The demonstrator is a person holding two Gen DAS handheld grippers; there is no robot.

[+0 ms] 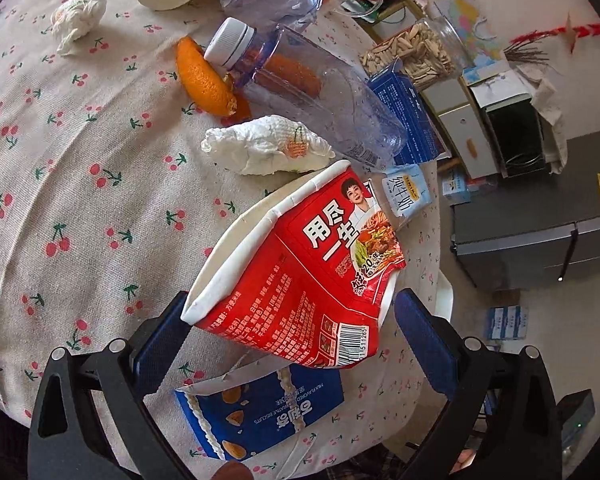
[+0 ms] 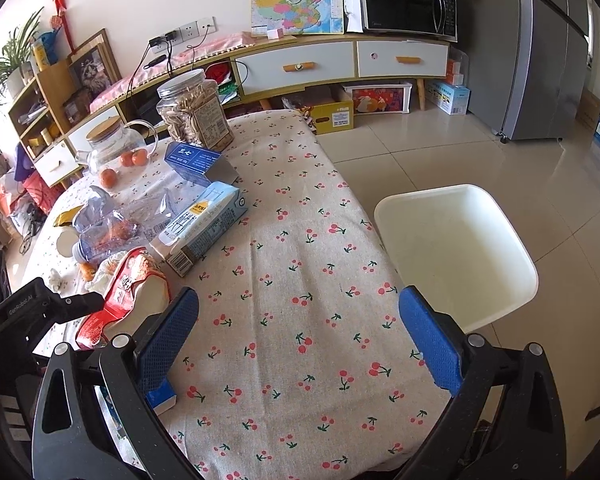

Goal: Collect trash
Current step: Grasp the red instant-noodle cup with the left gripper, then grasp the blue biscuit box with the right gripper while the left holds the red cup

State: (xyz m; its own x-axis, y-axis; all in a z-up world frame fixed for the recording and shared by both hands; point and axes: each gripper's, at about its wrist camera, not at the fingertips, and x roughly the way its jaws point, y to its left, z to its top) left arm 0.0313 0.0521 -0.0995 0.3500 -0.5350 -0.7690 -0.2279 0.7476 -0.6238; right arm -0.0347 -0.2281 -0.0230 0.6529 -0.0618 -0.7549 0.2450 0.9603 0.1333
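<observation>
So the table (image 2: 300, 280) has a beige cloth printed with little red cherries, and it's covered in junk on the far-left side as the right wrist camera sees it. Room behind is a tiled floor (image 2: 440, 152), a low wooden sideboard (image 2: 340, 60) with white drawers, a microwave (image 2: 408, 10) on top next to a colourful map (image 2: 296, 10), and a grey fridge (image 2: 540, 60) at the right. A white bin (image 2: 460, 256) sits on the floor just beside the table's edge.

The left gripper (image 1: 292, 328) has its jaws spread wide with the crushed red noodle cup (image 1: 300, 264) between them. I can't tell if either pad actually touches it. The cup lies on its side, long axis running diagonally, with the white rim and open mouth facing left toward the middle of the table and the barcode end nearest the camera.

Just beyond it: a crumpled white tissue (image 1: 264, 146), a clear plastic bottle (image 1: 308, 88) on its side with its white cap pointing up-left, orange peel (image 1: 204, 78) tucked against the neck, and a milk carton (image 1: 406, 196). A blue biscuit box (image 1: 260, 412) lies below the cup, close to the camera.

The right gripper (image 2: 300, 340) hangs over bare cloth, jaws wide apart, holding nothing.
</observation>
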